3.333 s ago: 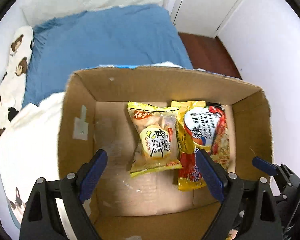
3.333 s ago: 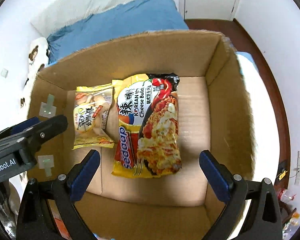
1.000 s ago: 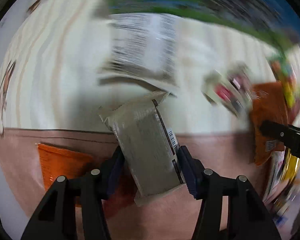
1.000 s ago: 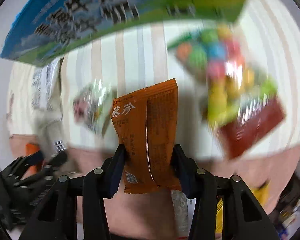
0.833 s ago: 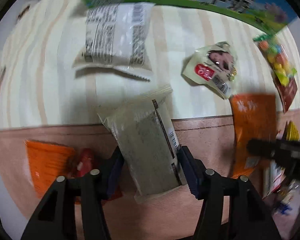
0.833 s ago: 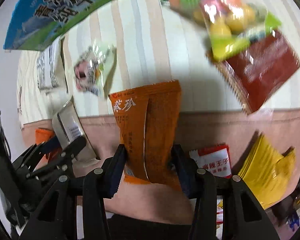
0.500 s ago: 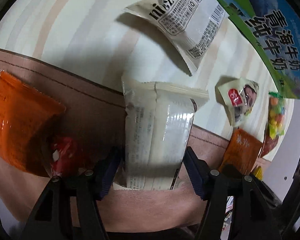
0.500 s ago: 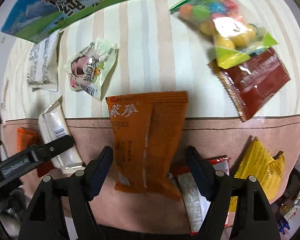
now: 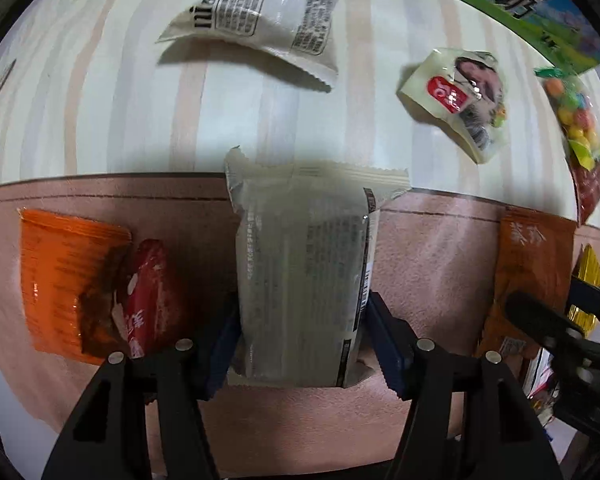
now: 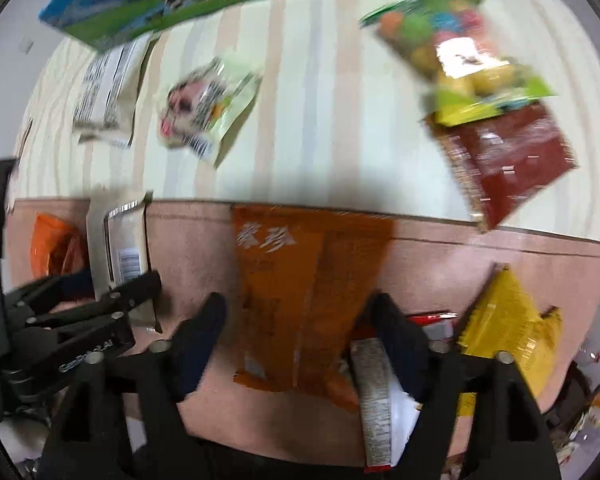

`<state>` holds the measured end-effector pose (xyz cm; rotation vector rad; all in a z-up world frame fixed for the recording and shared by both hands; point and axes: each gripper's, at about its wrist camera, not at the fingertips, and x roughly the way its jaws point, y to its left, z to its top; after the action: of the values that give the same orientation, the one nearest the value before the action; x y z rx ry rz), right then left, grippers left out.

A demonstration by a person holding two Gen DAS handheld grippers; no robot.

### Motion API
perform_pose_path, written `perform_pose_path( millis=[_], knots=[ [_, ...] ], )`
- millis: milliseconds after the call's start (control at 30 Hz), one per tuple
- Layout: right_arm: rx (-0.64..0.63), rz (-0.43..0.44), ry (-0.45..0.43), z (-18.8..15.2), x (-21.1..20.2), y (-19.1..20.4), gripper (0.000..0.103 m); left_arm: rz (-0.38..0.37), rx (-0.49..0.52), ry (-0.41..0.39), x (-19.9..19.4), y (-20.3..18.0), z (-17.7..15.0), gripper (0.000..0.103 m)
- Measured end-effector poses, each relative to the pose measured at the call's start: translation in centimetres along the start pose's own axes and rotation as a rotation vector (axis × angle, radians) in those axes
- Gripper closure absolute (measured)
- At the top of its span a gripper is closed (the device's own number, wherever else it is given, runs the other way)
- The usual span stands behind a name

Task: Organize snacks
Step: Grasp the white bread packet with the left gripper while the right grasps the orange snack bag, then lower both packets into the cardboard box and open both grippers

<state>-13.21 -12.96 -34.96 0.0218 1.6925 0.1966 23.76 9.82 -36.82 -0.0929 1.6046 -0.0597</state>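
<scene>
We are pointing both tools almost straight down over the snacks spread on the bedding. The left gripper (image 9: 302, 336) is straddling a pale grey packet (image 9: 304, 272), which is lying flat between its blue pads; the jaws are closing on it, with the pads at or very near the packet's long edges (whether they are pressing yet, we cannot tell). The right gripper (image 10: 300, 332) is standing over an orange packet (image 10: 304, 296), its jaws opening with clear gaps either side, so that packet is lying loose on the pink blanket (image 10: 428, 256), between the fingers. We are judging that each tool is squared to its packet's narrow width because that is the only span the jaws can take. Beyond the left fingers, a white packet with a printed label (image 9: 260, 12) and a small pouch with a red patch (image 9: 456, 96) are lying apart on the striped sheet (image 9: 120, 100); off to the left tool's left, another orange wrapper (image 9: 60, 280) is overlapping a red one (image 9: 146, 296). Ahead of the right tool, to its right, a bag of coloured sweets (image 10: 460, 56) is resting partly on a dark red packet (image 10: 512, 160), and a yellow packet (image 10: 508, 328) is lying just right of its fingers.
</scene>
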Motion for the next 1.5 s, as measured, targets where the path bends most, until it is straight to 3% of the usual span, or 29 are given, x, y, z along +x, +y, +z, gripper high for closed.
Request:
perform_pose_path(
  millis=[167,233,300,333,367,467,600,867,1000,1200,1300,1433,1500],
  knots=[
    [0.016,-0.044,-0.045,0.1,-1.0,0.8,0.023,0.008,-0.013,-0.006,-0.5,0.2,0.5,0.044],
    [-0.010,-0.101,-0.036,-0.4,0.4,2.0,0.024,0.010,-0.016,-0.014,-0.4,0.7,0.2,0.045],
    [-0.037,-0.137,-0.018,-0.4,2.1,2.3,0.027,0.021,-0.010,-0.024,0.5,-1.1,-0.5,0.045],
    [-0.038,-0.142,-0.029,-0.5,2.6,2.4,0.030,0.036,-0.003,-0.025,0.6,-1.7,-0.9,0.046],
    [-0.032,-0.139,-0.042,-0.6,2.6,2.1,0.042,0.054,0.005,-0.025,0.4,-2.0,-1.0,0.046],
    [-0.017,-0.090,-0.054,-0.9,1.4,1.3,0.050,0.029,-0.002,-0.037,-1.0,-2.6,-2.0,0.046],
    [0.019,-0.001,-0.070,-0.8,-1.3,-1.0,0.051,-0.023,-0.015,-0.059,-3.3,-2.8,-2.0,0.046],
    [-0.012,0.162,-0.205,2.1,-11.9,-0.4,0.052,-0.156,0.021,-0.196,-13.1,-4.9,-0.1,0.046],
    [-0.043,0.212,-0.300,4.9,-17.4,0.7,0.052,-0.213,0.063,-0.284,-18.4,-4.6,3.7,0.047],
    [-0.066,0.183,-0.401,13.9,-21.8,1.3,0.052,-0.185,0.095,-0.376,-23.6,-4.3,11.9,0.046],
    [-0.058,0.176,-0.394,18.5,-21.2,1.9,0.052,-0.166,0.087,-0.336,-23.6,-4.0,16.7,0.046],
    [-0.052,0.154,-0.339,23.1,-19.2,2.7,0.052,-0.162,0.031,-0.182,-19.9,-3.1,22.9,0.046],
    [-0.043,0.155,-0.298,24.8,-17.1,3.1,0.052,-0.168,0.002,-0.107,-18.1,-2.5,24.5,0.046]
  ],
)
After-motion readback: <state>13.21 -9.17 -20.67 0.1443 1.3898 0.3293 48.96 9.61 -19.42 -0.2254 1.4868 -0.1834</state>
